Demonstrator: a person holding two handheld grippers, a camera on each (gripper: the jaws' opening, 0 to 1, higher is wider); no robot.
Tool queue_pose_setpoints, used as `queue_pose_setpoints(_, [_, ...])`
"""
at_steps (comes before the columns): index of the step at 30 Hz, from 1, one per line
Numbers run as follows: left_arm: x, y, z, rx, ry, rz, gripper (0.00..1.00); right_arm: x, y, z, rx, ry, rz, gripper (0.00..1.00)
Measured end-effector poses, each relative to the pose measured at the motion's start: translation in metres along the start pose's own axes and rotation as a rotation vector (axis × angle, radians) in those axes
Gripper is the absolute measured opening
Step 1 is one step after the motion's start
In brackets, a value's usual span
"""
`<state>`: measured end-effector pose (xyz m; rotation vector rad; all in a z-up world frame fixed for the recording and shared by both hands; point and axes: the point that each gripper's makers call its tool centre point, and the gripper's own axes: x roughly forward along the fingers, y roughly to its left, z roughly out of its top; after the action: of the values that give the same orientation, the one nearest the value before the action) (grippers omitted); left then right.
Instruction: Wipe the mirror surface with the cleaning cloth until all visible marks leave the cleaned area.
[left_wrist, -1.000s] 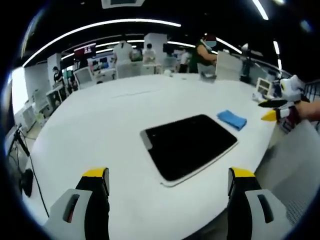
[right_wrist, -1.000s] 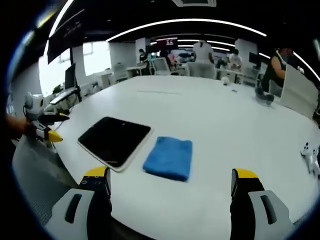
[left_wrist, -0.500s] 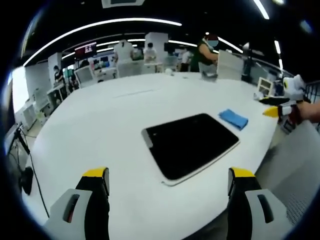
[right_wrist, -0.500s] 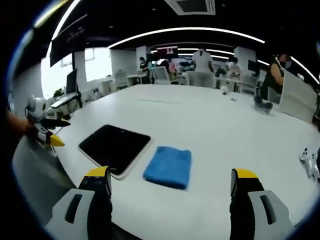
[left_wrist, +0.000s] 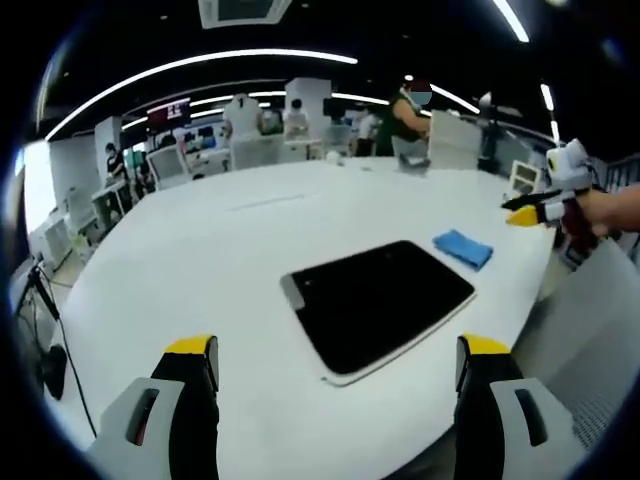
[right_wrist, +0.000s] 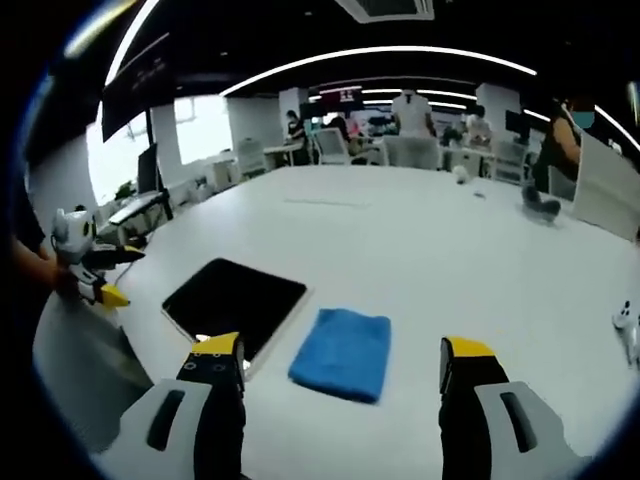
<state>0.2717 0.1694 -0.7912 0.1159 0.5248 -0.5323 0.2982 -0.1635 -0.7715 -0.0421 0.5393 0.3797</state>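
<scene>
While both tongs gape empty, lower right tongs (right_wrist: 341, 358) squarely onto folded blue cloth (right_wrist: 341, 352) beside dark mirror (right_wrist: 234, 304), pinching near edge.

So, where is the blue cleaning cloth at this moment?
In the right gripper view the cleaning cloth lies flat on the white table, just right of the dark mirror, ahead of the right gripper.

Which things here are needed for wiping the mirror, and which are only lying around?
For the job:
- mirror, dark, lying flat on the white table
- blue cleaning cloth, folded beside the mirror
- right gripper, open, nearest the cloth
- left gripper, open

Only lying around:
- small white object at the table's edge
</scene>
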Motion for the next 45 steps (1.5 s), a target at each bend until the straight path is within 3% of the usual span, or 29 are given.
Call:
queue_pose_setpoints(5, [-0.001, 0.006, -0.005, -0.047, 0.017, 0.02, 0.99, 0.017, -0.001, 0.009, -0.006, 0.006, 0.011, 0.68])
queue_pose_setpoints(12, [-0.001, 0.006, -0.006, -0.039, 0.021, 0.028, 0.99, 0.045, 0.003, -0.011, -0.024, 0.098, 0.038, 0.47])
queue_pose_setpoints(21, [-0.001, 0.007, -0.01, -0.035, 0.038, 0.032, 0.99, 0.077, -0.007, -0.036, -0.005, 0.196, 0.005, 0.33])
queue_pose_setpoints(24, [-0.001, 0.007, -0.01, -0.039, 0.041, 0.031, 0.99, 0.082, -0.009, -0.038, -0.003, 0.209, -0.004, 0.25])
queue_pose_setpoints(27, [-0.001, 0.008, -0.01, -0.037, 0.04, 0.032, 0.99, 0.086, -0.01, -0.041, 0.015, 0.235, -0.017, 0.28])
queue_pose_setpoints(34, [0.0, 0.006, -0.011, -0.037, 0.047, 0.024, 0.99, 0.09, -0.012, -0.048, -0.03, 0.267, -0.043, 0.22])
queue_pose_setpoints(37, [0.0, 0.006, -0.012, -0.038, 0.053, 0.022, 0.99, 0.09, -0.014, -0.049, -0.073, 0.278, -0.055, 0.08])
queue_pose_setpoints(45, [0.001, 0.005, -0.012, -0.022, 0.055, 0.017, 0.99, 0.091, -0.013, -0.047, -0.085, 0.314, -0.049, 0.08])
